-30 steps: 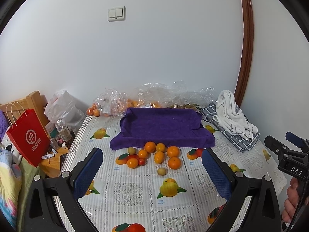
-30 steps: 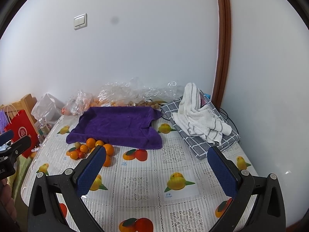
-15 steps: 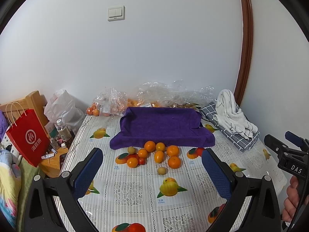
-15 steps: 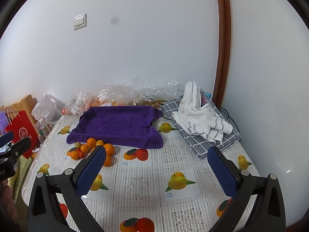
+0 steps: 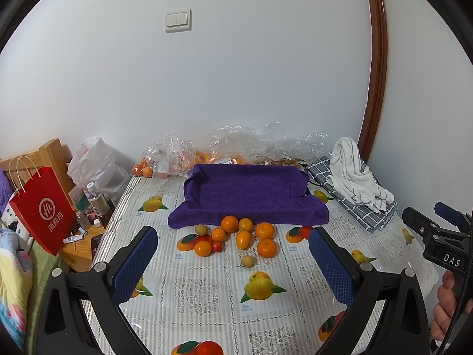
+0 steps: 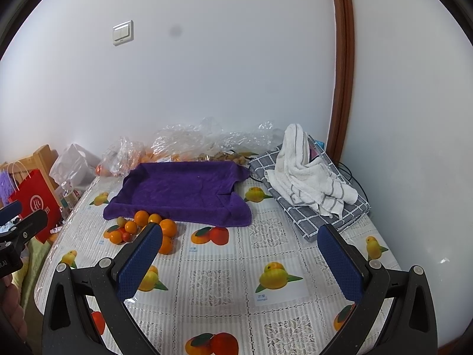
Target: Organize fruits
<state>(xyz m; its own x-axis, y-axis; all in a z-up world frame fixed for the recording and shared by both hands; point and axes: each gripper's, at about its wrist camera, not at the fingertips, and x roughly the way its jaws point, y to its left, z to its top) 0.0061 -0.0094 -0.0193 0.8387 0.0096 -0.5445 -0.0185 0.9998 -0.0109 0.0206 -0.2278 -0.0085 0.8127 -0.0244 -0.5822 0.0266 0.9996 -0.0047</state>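
- The left gripper [image 5: 232, 261] sits closest in its own wrist view, its blue-padded fingers [image 5: 134, 263] spread wide with nothing between them. Compared with the pictures from a second and half a second earlier, it has barely shifted; the fruit sits at almost the same place in view.
- The right gripper [image 6: 239, 261] is likewise spread wide and empty, over a bare stretch of the table [image 6: 295, 301]. Its view has hardly changed either, apart from a slight drift. A person's hand [image 5: 449, 304] holds its handle at the right edge of the left view.
- So nothing in the scene has been moved, and the task looks to be at its very start, with no fruit yet picked up.
- The table is covered by a white cloth printed with pictures of fruit, which could be mistaken for real pieces.
- Just beyond the left gripper lies a loose cluster of real fruit [image 5: 236, 235]: several oranges [image 5: 266, 248], an oval kumquat [image 5: 243, 239], a small red fruit [image 5: 217, 247] and two pale brown round ones [image 5: 247, 261].
- Touching the far edge of that cluster is a purple towel [image 5: 248, 195], shaped like a shallow tray and empty. It is probably where the fruit belongs.
- To the right lies a white striped towel [image 6: 307, 174] on a folded grey checked cloth [image 6: 295, 210].
- Farthest away, against the wall, are crumpled clear plastic bags [image 5: 171, 159] with more fruit inside.
- Off the table's left edge stands a red paper bag [image 5: 44, 210].
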